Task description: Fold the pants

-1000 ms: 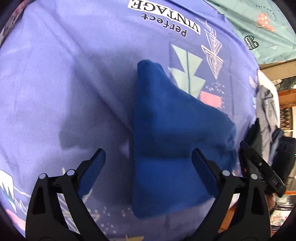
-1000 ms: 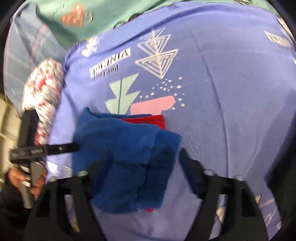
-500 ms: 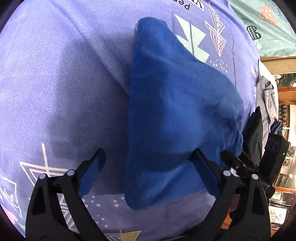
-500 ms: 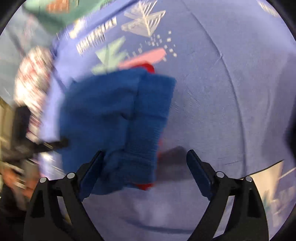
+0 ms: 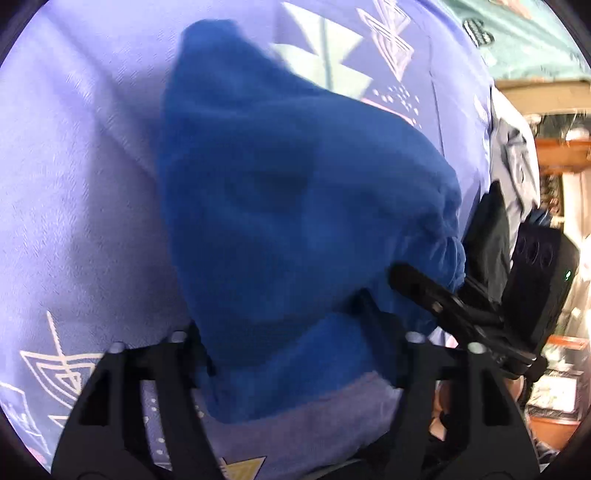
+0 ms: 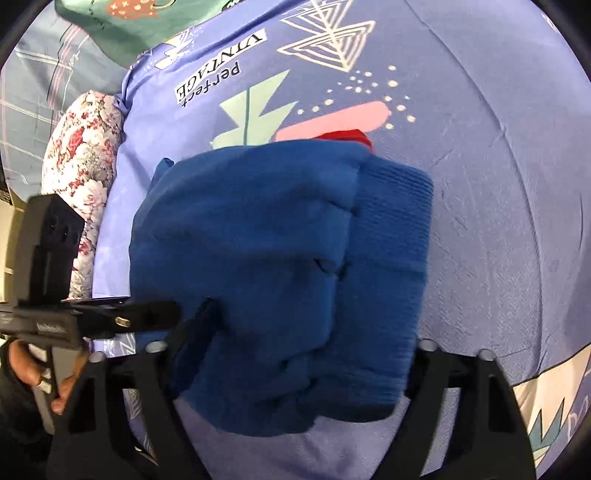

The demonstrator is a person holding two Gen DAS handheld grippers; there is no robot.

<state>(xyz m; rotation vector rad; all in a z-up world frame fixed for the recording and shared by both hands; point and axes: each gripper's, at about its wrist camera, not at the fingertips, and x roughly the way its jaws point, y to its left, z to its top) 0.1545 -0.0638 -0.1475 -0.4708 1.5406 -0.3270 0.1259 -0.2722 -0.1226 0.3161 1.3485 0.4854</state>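
Only from the right, red cloth (image 6: 349, 136) edges the pants (image 6: 280, 273) both hand-held grippers clench.

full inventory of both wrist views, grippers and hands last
folded blue fleece pants: 1, blue, centre of bedsheet, between both grippers' fingers
red fabric: 1, red, peeking from under pants' far edge
lilac printed bedsheet: 1, lilac, under everything
green printed cloth: 1, green, far edge
floral pillow: 1, white-red, beside the sheet
left gripper: 1, black, jaws just been closing over pants' near edge
right gripper: 1, black, jaws just been closing over pants' near edge
hand: 1, on left gripper's handle
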